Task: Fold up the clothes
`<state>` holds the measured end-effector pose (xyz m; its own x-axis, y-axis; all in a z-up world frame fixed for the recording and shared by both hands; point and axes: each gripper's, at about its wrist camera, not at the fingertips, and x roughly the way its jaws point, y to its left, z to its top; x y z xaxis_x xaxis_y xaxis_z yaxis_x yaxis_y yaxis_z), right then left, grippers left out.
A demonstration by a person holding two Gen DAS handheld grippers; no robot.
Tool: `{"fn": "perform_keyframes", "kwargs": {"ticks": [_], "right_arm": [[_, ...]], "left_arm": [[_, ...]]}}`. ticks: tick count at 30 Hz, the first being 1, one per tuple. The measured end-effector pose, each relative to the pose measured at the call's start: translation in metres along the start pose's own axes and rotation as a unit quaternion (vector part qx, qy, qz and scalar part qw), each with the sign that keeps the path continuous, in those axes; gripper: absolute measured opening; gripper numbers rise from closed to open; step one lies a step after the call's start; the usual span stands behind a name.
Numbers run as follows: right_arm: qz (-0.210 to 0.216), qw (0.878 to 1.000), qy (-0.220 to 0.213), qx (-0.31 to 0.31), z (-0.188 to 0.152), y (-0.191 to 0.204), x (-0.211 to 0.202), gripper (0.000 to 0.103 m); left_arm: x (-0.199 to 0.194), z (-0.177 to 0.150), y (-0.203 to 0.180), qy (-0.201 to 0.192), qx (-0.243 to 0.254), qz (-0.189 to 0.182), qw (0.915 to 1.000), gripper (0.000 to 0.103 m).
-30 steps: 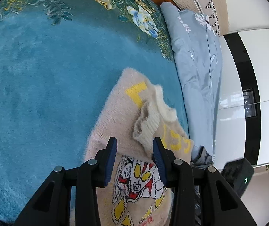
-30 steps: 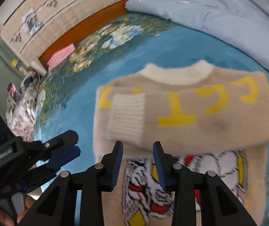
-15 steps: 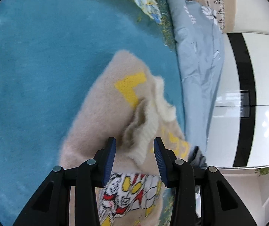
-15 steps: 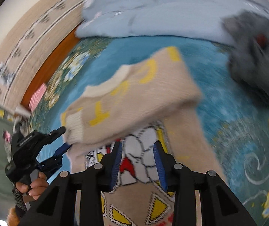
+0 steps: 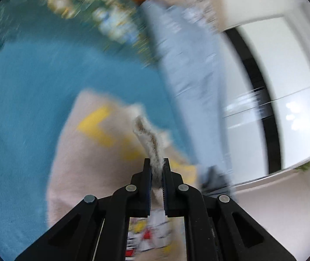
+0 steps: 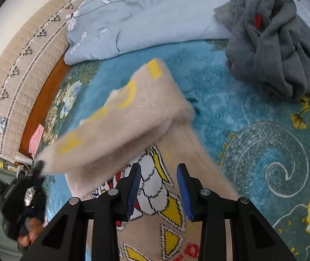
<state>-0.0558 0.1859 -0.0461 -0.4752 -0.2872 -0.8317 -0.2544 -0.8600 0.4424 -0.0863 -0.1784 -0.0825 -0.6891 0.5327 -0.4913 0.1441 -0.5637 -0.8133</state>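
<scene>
A beige fuzzy sweater (image 6: 146, 117) with yellow letters and a cartoon print lies on a blue floral blanket (image 6: 252, 130). My left gripper (image 5: 156, 163) is shut on the sweater's cream ribbed cuff (image 5: 149, 137) and lifts the sleeve off the body; the view is blurred by motion. In the right wrist view the raised sleeve stretches from the left gripper (image 6: 39, 167) at the left edge to the sweater's right shoulder. My right gripper (image 6: 159, 171) is open and empty, hovering over the cartoon print (image 6: 155, 187).
A crumpled grey garment (image 6: 274, 43) sits at the upper right on the blanket. A light blue quilt (image 6: 155, 15) lies along the far side, with a beige quilted headboard (image 6: 18, 65) behind. White and black cabinets (image 5: 274, 87) stand beyond the bed.
My left gripper closed on the cuff and lifted the sleeve up and to the left. My right gripper swung right over the print, bringing the grey garment into view, and stayed open.
</scene>
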Motion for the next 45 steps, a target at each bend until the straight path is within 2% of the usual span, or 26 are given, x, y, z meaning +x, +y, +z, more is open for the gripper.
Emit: {"fn": "perform_keyframes", "kwargs": {"ticks": [1, 2, 4, 7, 9, 14, 19, 24, 32, 37, 41, 45], "right_arm": [[0.000, 1.000, -0.003, -0.002, 0.001, 0.001, -0.001, 0.038], [-0.002, 1.000, -0.006, -0.004, 0.002, 0.003, 0.000, 0.038], [-0.003, 1.000, -0.006, -0.006, 0.001, 0.005, 0.002, 0.038], [0.003, 1.000, -0.001, -0.008, 0.003, 0.009, 0.008, 0.038], [0.007, 1.000, -0.002, -0.019, 0.006, 0.016, 0.011, 0.038], [0.027, 0.998, -0.025, -0.055, 0.032, 0.036, 0.016, 0.038], [0.009, 0.995, -0.026, -0.091, 0.063, 0.054, 0.038, 0.038], [-0.023, 0.996, -0.008, -0.084, 0.089, 0.053, 0.070, 0.039], [-0.063, 0.993, 0.035, -0.095, 0.106, 0.047, 0.113, 0.039], [-0.051, 0.996, 0.058, -0.049, 0.111, 0.029, 0.125, 0.043], [-0.041, 0.997, 0.057, -0.032, 0.111, 0.025, 0.117, 0.043], [-0.016, 0.998, -0.004, -0.058, 0.094, 0.038, 0.073, 0.043]], "left_arm": [[-0.010, 0.001, -0.006, -0.017, 0.009, -0.015, 0.9997, 0.008], [-0.014, 0.000, -0.007, -0.024, 0.014, -0.006, 0.9996, 0.008], [-0.011, 0.001, 0.005, -0.024, -0.004, 0.043, 0.9988, 0.008], [-0.001, 0.002, 0.034, -0.010, -0.064, 0.102, 0.9927, 0.008], [0.001, 0.001, 0.041, -0.011, -0.083, 0.117, 0.9895, 0.008], [-0.013, 0.000, 0.039, -0.027, -0.081, 0.120, 0.9890, 0.008], [-0.007, 0.000, 0.050, -0.013, -0.098, 0.146, 0.9844, 0.008], [-0.003, -0.005, 0.063, -0.006, -0.128, 0.157, 0.9793, 0.008], [0.005, -0.008, 0.071, 0.001, -0.134, 0.165, 0.9771, 0.008], [0.010, -0.008, 0.072, 0.002, -0.133, 0.167, 0.9770, 0.008], [0.011, -0.008, 0.074, 0.002, -0.134, 0.167, 0.9768, 0.009], [0.011, -0.008, 0.075, 0.002, -0.138, 0.164, 0.9766, 0.009]]}}
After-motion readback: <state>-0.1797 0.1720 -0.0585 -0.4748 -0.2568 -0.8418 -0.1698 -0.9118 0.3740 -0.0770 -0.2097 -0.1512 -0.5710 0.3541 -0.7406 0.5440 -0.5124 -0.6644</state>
